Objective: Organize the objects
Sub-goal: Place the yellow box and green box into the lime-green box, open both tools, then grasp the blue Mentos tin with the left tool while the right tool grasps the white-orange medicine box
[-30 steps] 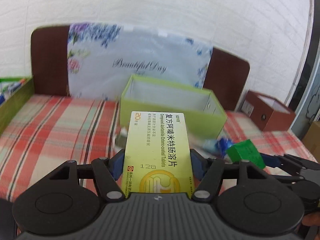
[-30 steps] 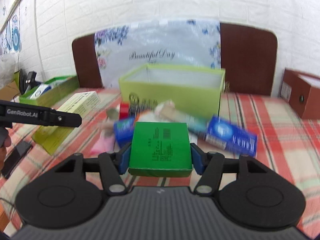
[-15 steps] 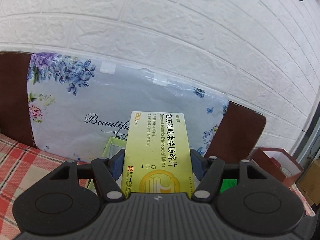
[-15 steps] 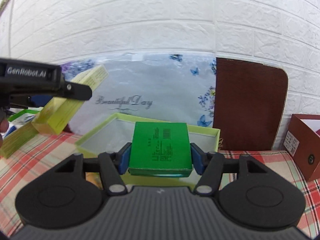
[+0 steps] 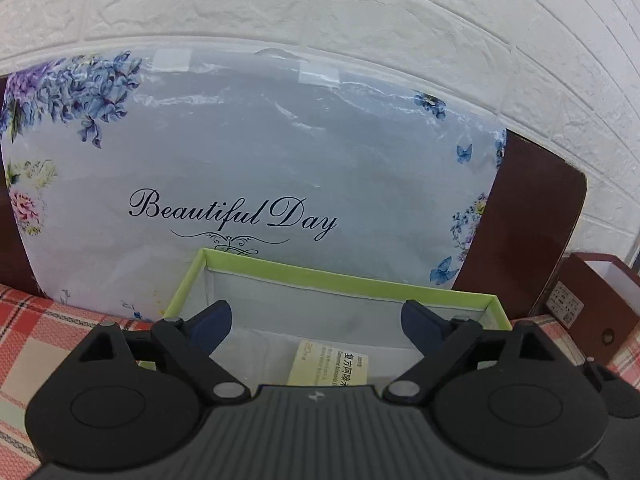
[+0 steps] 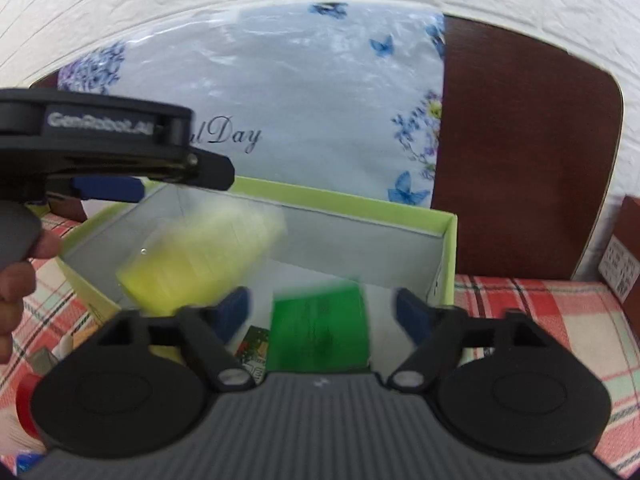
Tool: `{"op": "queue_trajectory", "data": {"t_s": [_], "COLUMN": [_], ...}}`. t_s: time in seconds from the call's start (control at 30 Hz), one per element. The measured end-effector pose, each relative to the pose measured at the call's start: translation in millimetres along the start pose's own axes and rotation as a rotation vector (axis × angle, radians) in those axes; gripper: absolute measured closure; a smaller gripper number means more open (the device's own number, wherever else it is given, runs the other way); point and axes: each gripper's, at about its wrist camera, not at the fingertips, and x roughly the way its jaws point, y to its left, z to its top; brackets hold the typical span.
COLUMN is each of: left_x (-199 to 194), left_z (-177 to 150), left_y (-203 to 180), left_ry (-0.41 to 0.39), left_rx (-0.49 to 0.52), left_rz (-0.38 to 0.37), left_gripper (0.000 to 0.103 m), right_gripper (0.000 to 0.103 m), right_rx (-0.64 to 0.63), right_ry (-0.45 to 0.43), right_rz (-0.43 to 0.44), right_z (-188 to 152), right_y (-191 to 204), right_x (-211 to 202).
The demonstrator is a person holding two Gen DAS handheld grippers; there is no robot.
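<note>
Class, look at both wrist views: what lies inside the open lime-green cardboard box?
Inside the lime-green cardboard box: a yellow medicine carton, blurred, a green flat carton, and a small patterned packet. The gripper bodies hide the box's near floor.

Right gripper [image 6: 322,312]: jaws just sprung wide, pads clear of the green box [image 6: 320,330], blurred, inside the lime carton [image 6: 448,240]. Yellow box [image 6: 200,264], blurred, at the carton's left wall. Left gripper [image 6: 108,188] above that wall.

Both wrist cameras are looking forward and slightly down, close over the same green box [image 5: 332,280] [image 6: 448,236], sharing the floral cushion [image 5: 256,152] [image 6: 288,92] behind.
</note>
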Motion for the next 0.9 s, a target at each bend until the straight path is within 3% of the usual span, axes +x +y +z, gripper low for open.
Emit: {"op": "queue_trajectory", "data": {"t_s": [0.2, 0.47, 0.7, 0.9], "left_x": [-46, -137, -188, -209], "left_z": [5, -22, -79, -131], "left_y": [0, -13, -30, -22], "left_ry": [-0.02, -0.046, -0.009, 0.066], "left_rx": [0.006, 0.011, 0.072, -0.002], "left_rz": [0.014, 0.066, 0.061, 0.07], "left_gripper": [0.008, 0.008, 0.008, 0.008], "right_gripper": [0.0, 0.0, 0.0, 0.0], "right_rx": [-0.023, 0.023, 0.036, 0.108], "right_ry": [-0.053, -0.22, -0.21, -0.153], "right_rz": [-0.04, -0.039, -0.049, -0.051], "right_z": [0, -17, -61, -102], "right_y": [4, 2, 16, 17], "right_x": [-26, -132, -199, -224]}}
